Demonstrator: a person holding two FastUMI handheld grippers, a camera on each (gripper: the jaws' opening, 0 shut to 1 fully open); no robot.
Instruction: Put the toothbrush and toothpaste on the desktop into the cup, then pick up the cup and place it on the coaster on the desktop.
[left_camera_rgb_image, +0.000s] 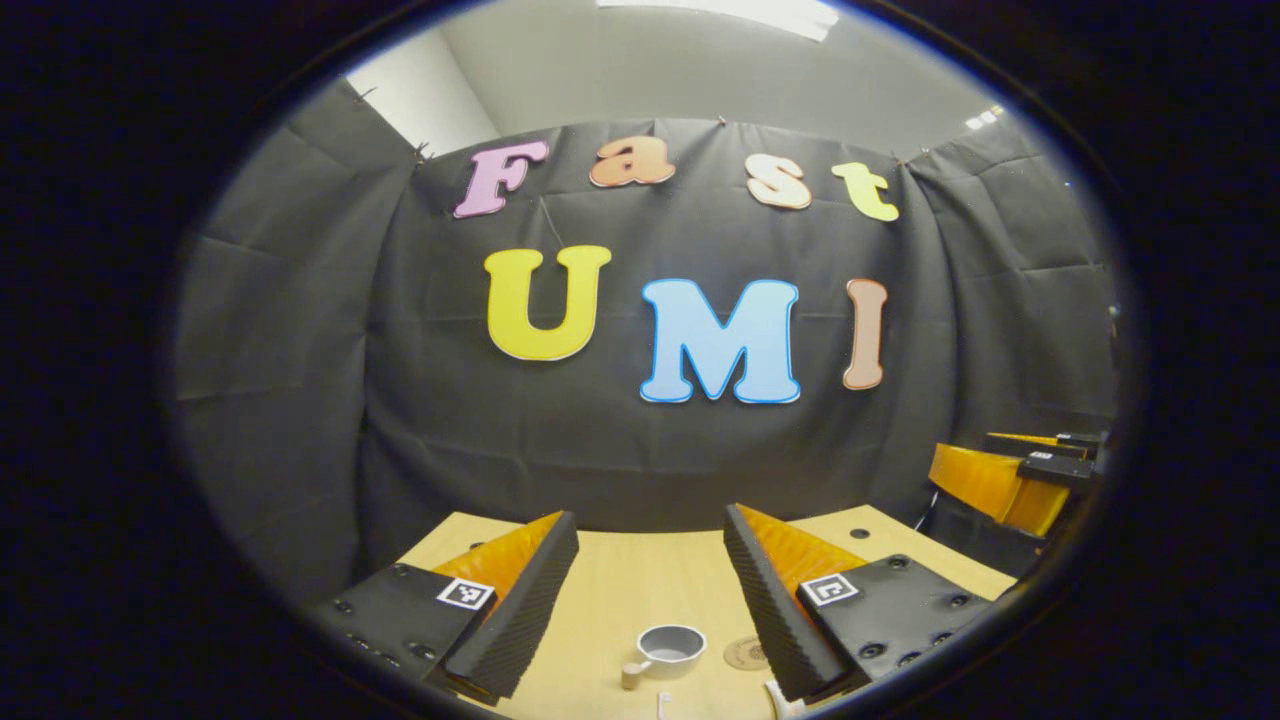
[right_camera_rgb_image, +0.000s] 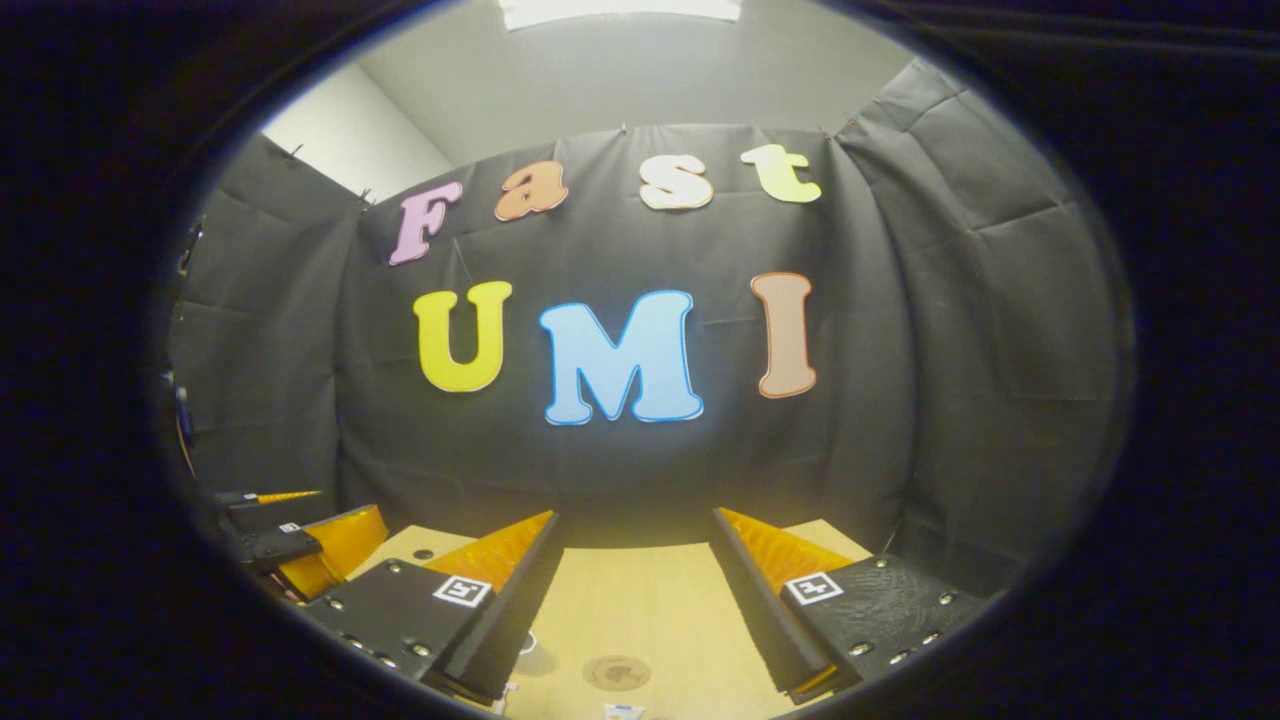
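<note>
- Left gripper (left_camera_rgb_image: 650, 590): jaws spread wide apart, holding nothing, raised above the desktop (left_camera_rgb_image: 640, 585) and aimed at the booth wall.
- Right gripper (right_camera_rgb_image: 635, 590): jaws likewise spread apart and empty, held level beside the left one.
- Cup (left_camera_rgb_image: 668, 648): stands upright on the desktop below and between the left gripper's fingers; empty as far as can be seen.
- Coaster (left_camera_rgb_image: 746, 654): lies flat just beside the cup, apart from it; also seen in the right gripper view (right_camera_rgb_image: 616, 672).
- Toothbrush and toothpaste: small pale items at the lower edge of both views; too little shows to tell which is which.
- Step in hand: judged as the opening, with nothing loaded yet.
- Next move: lower one gripper toward the near edge and close on the first item.
</note>
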